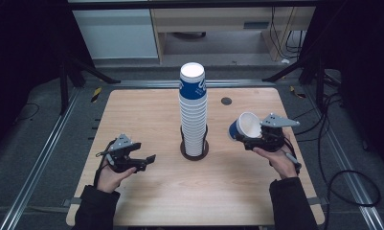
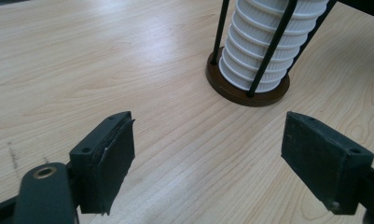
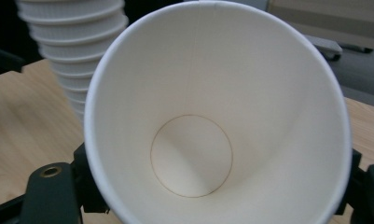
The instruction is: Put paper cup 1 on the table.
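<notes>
A tall stack of paper cups [image 1: 193, 110] stands in a holder with black rods and a round brown base [image 1: 194, 153] at the middle of the table. My right gripper [image 1: 245, 139], to the right of the stack, is shut on a single paper cup [image 1: 247, 125]. This cup is blue outside and white inside, and it is tilted with its mouth up and toward the person. In the right gripper view the held cup [image 3: 208, 140] is seen from its mouth, with the stack [image 3: 72, 46] behind it. My left gripper [image 1: 149, 162] stands open and empty, left of the holder [image 2: 231, 91] and low over the wood.
The wooden table [image 1: 132, 115] has a small dark grommet [image 1: 226, 101] behind the stack on the right. Black frame legs and metal rails flank the table. Cables [image 1: 343, 177] lie on the floor at the right.
</notes>
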Demonstrator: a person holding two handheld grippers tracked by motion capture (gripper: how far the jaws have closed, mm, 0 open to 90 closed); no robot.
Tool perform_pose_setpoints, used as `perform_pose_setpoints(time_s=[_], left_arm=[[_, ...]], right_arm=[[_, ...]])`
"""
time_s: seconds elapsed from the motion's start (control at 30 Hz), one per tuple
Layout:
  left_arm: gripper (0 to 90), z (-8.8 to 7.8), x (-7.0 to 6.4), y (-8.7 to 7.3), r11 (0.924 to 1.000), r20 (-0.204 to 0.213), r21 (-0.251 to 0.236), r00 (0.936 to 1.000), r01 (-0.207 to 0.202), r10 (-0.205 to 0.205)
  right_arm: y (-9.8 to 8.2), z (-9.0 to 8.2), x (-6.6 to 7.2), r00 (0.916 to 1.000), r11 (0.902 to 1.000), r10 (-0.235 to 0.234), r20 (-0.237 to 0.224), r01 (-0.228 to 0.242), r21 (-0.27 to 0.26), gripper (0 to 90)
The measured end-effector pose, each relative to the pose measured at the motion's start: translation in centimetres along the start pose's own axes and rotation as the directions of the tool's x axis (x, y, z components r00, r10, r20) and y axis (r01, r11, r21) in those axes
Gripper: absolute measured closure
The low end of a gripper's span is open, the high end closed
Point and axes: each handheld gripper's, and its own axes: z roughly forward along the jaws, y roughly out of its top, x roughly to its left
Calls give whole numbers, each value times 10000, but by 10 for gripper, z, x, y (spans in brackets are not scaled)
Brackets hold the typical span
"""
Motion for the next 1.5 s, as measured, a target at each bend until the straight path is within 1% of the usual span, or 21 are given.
perform_pose_setpoints(time_s=[0.07,0.1,0.17,0.2,0.37,0.43,0.5,0.53,0.6,0.7,0.73,0.83,0.9,0.93,1.0,1.1,1.3,1.33,1.37,1.47,1.5], left_arm=[[167,-3,2,1,9999,-122,-99,9999,36,-37],[167,-4,3,1,9999,-177,-116,9998,72,-74],[169,-4,4,0,9999,-254,-86,9996,121,-123],[169,-4,5,0,9999,-305,-51,9995,98,-99],[170,-6,7,1,9999,-501,75,9987,73,-69],[173,-8,8,1,9999,-592,13,9982,118,-117],[174,-10,8,1,10000,-672,-15,9977,64,-65],[173,-10,8,1,10000,-625,-38,9980,88,-90],[172,-9,8,1,10000,-606,-13,9981,91,-92],[174,-8,9,0,10000,-615,32,9981,66,-64],[174,-8,9,0,10000,-670,37,9977,79,-77],[174,-9,10,0,9999,-716,38,9974,113,-110],[174,-9,11,1,9999,-762,43,9970,106,-102],[174,-9,11,1,9999,-777,44,9969,101,-97],[174,-10,12,1,9999,-782,7,9969,132,-131],[174,-10,12,1,9999,-798,9,9967,154,-153],[174,-10,12,1,9999,-744,39,9972,122,-119],[174,-10,12,1,9999,-743,77,9972,94,-89],[174,-10,12,1,9999,-752,88,9971,103,-96],[174,-10,12,0,9999,-744,88,9972,99,-93],[174,-10,12,0,9999,-740,75,9972,94,-88]], right_arm=[[-3,2,-9,9991,9996,175,375,-183,223,210],[-5,5,-15,9969,9980,238,753,-280,560,209],[-9,8,-23,9923,9949,305,1199,-416,913,209],[-11,9,-26,9903,9939,287,1360,-428,1017,209],[-18,14,-40,9778,9831,480,2039,-823,1632,208],[-23,16,-46,9719,9762,579,2284,-1030,1907,208],[-26,18,-49,9661,9685,436,2546,-1034,2266,208],[-28,18,-50,9640,9627,481,2616,-1145,2450,207],[-30,19,-53,9606,9576,595,2715,-1317,2563,207],[-32,22,-56,9592,9534,523,2780,-1308,2720,206],[-33,23,-57,9574,9492,593,2827,-1418,2809,206],[-36,26,-59,9577,9417,508,2833,-1404,3057,204],[-39,29,-59,9571,9344,315,2880,-1305,3315,202],[-40,31,-60,9558,9295,224,2932,-1279,3460,202],[-42,33,-61,9525,9257,113,3044,-1251,3571,202],[-43,36,-63,9514,9206,66,3079,-1260,3697,201],[-48,41,-65,9503,9030,113,3111,-1434,4050,195],[-49,41,-66,9503,9014,49,3113,-1391,4101,194],[-49,42,-65,9503,9029,56,3113,-1386,4068,193],[-50,42,-66,9500,9027,123,3120,-1448,4051,180],[-51,43,-67,9504,8987,167,3105,-1504,4120,146]])
